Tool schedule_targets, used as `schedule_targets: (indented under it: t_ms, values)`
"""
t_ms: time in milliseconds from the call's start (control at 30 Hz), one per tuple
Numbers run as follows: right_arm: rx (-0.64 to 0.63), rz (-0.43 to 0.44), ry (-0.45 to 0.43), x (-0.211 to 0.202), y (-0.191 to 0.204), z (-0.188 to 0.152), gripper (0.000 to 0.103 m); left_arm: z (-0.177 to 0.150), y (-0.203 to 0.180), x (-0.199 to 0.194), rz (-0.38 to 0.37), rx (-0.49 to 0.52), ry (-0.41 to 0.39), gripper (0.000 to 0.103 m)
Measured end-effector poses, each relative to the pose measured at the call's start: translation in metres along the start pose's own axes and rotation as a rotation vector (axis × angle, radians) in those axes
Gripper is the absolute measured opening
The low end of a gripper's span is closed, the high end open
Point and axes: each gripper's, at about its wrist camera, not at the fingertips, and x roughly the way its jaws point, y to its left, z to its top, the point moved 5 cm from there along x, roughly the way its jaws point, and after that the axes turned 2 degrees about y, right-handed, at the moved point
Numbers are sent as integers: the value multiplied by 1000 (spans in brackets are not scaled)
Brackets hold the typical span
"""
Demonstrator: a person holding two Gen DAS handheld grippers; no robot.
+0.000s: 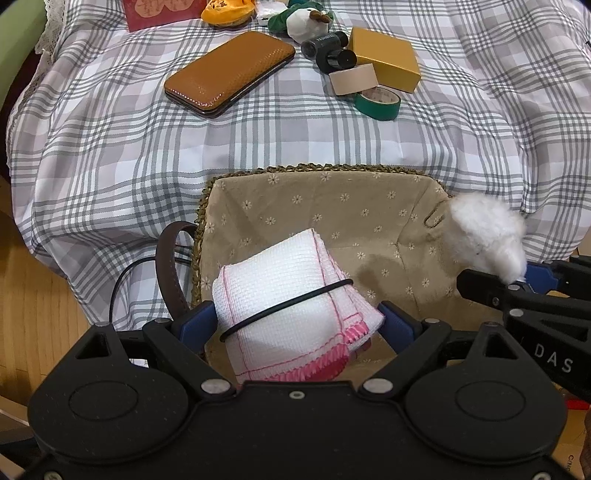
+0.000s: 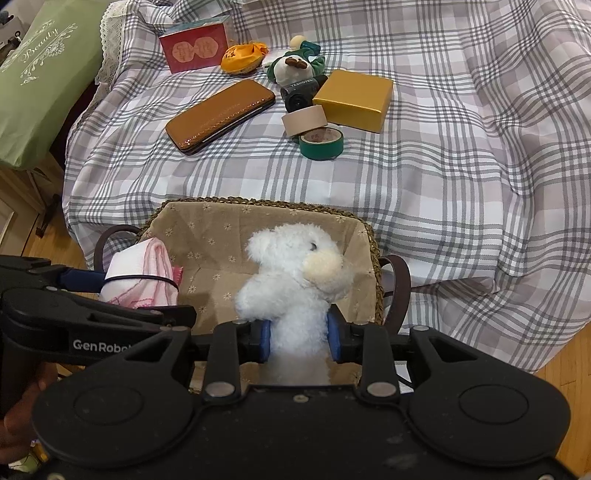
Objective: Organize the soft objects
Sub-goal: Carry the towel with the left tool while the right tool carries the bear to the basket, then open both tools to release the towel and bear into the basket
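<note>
Left gripper (image 1: 297, 325): jaws wide, blue pads pressed on either side of a rolled white cloth (image 1: 291, 295) with pink stitched edges and a black elastic band around it.
Right gripper (image 2: 299, 341): jaws drawn narrow, blue pads pinching the body of a white plush bear (image 2: 295, 269), whose head rises above the fingertips.
Basket (image 1: 332, 173): woven, lined with tan flowered fabric, directly beneath and just ahead of both grippers; cloth and bear both hang over its inside.
Basket handles: brown strap (image 1: 168, 269) just left of the left gripper; another (image 2: 400, 284) right of the right gripper.
Plaid cloth (image 1: 258, 144): beyond the basket, covering the surface.
Farther ahead, left: brown case (image 1: 229, 74).
Farther ahead, right: beige tape roll (image 1: 352, 79) touching a green tape roll (image 1: 378, 105), gold box (image 1: 384, 64) behind them.
Farthest: green-and-white plush (image 1: 304, 18), orange pouch (image 1: 227, 11), red box (image 2: 195, 48).
</note>
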Motion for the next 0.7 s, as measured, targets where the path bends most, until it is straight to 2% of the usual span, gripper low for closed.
schedule_targets:
  t_ms: [267,333,700]
  values:
    - [4,4,-3,2,1,2,31,0,1,3,-8,-6,19,90]
    - [9,-2,0,3,0,3,34,-1,0,4,-2,-5,22,91]
    - [35,-9,9,7,-2,1,38,-3,1,5,26,3,18,93]
